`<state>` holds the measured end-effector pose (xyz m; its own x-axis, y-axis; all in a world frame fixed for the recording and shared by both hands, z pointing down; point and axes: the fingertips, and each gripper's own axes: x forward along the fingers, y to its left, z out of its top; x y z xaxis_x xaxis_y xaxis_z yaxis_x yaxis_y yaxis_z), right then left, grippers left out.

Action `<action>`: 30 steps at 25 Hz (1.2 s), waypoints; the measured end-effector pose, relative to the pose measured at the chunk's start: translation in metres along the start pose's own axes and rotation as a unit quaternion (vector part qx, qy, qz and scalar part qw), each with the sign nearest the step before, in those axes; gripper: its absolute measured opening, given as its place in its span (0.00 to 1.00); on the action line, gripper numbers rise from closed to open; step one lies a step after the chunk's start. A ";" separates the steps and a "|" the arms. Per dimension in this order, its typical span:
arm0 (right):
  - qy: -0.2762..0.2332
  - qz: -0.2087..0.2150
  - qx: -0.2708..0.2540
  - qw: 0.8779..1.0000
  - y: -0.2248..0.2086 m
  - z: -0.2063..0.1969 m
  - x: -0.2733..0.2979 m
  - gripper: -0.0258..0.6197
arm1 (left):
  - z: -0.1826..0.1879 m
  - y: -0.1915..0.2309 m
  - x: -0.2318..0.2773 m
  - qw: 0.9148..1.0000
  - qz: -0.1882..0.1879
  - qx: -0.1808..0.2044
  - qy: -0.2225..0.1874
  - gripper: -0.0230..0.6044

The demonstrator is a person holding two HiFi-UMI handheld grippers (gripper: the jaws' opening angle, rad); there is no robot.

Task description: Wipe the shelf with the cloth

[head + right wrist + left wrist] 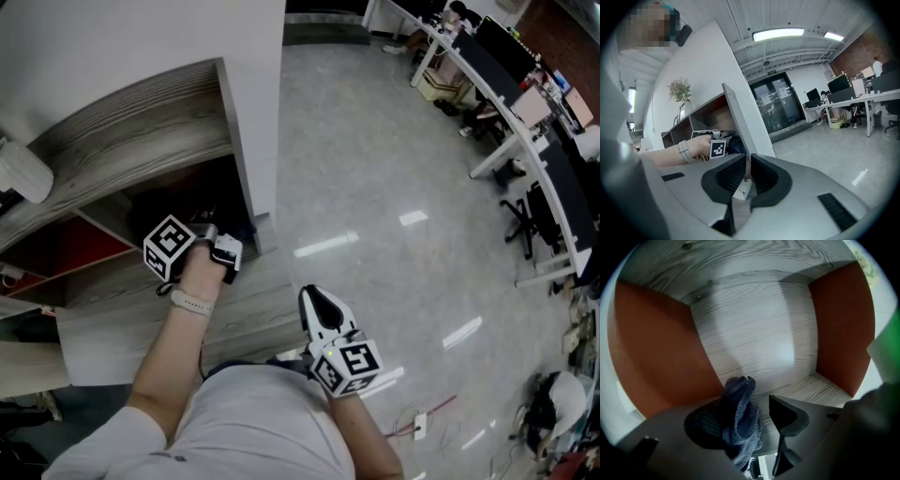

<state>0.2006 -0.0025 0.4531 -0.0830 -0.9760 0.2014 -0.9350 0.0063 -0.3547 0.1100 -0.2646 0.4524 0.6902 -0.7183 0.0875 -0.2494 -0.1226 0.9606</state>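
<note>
Head view: the left tongs (225, 253) reach into a compartment of the grey wood-grain shelf (141, 131). The right tongs (317, 302) hang over the glossy floor (394, 187), away from the shelf.

Left gripper view: the jaws stand wide apart. The dark blue cloth (740, 413) lies bunched against the left jaw only, at the mouth of the compartment, and nothing pinches it.

Right gripper view: these jaws are together, with nothing between them.

The likely slip is that the loose cloth drops off the jaw when the hand moves, because no pad presses on it. A bare jaw would then scrape the board.

Count: 1 cloth, 2 tongs, 1 shelf unit, and 2 red-brown side walls (651, 343) in this compartment.
</note>
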 end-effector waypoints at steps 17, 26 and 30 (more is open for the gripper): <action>0.004 0.006 0.004 1.000 -0.005 -0.001 0.001 0.10 | -0.036 -0.010 0.007 0.830 0.037 0.544 0.118 0.45; 0.009 -0.005 0.014 1.000 -0.008 -0.005 -0.003 0.10 | -0.051 0.012 0.012 0.743 0.087 0.639 0.178 0.23; 0.017 -0.002 0.017 1.000 -0.004 -0.009 -0.002 0.10 | -0.047 0.010 0.012 0.755 0.087 0.626 0.178 0.20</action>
<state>0.2011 0.0010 0.4618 -0.0910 -0.9682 0.2329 -0.9234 -0.0056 -0.3839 0.1480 -0.2421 0.4754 0.6567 -0.5960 0.4620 -0.6495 -0.7583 -0.0551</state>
